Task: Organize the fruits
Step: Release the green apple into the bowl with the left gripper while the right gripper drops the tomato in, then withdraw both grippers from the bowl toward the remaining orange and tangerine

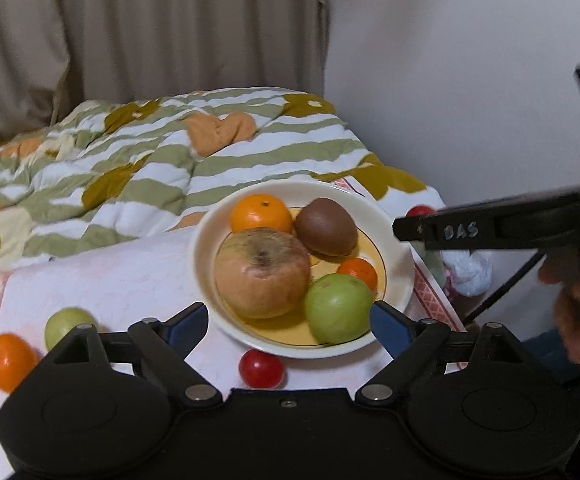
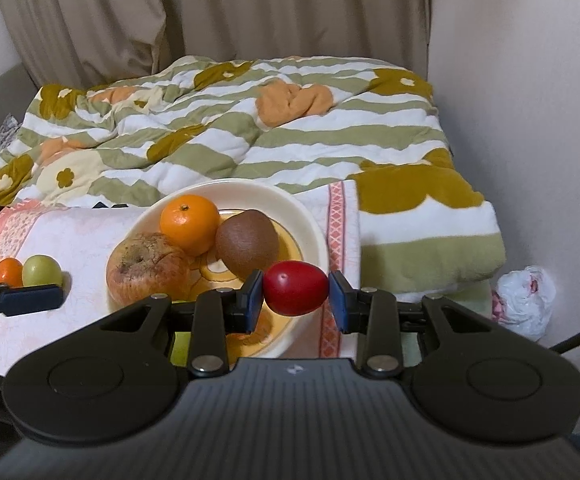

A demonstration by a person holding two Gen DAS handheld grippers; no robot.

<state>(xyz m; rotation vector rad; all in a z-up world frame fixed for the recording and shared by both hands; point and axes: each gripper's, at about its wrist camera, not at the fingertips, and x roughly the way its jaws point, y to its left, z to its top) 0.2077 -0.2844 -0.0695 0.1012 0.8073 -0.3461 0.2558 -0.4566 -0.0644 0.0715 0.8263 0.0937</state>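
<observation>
A cream plate holds an orange, a brown kiwi, a wrinkled apple, a green fruit and a small orange fruit. My left gripper is open at the plate's near rim, empty. My right gripper is shut on a red tomato, held above the plate's right edge. A second red tomato, a green fruit and a small orange fruit lie on the cloth.
The plate sits on a pink-patterned white cloth. Behind lies a striped green-and-white quilt, then curtains. A white plastic bag lies on the floor at the right by the wall.
</observation>
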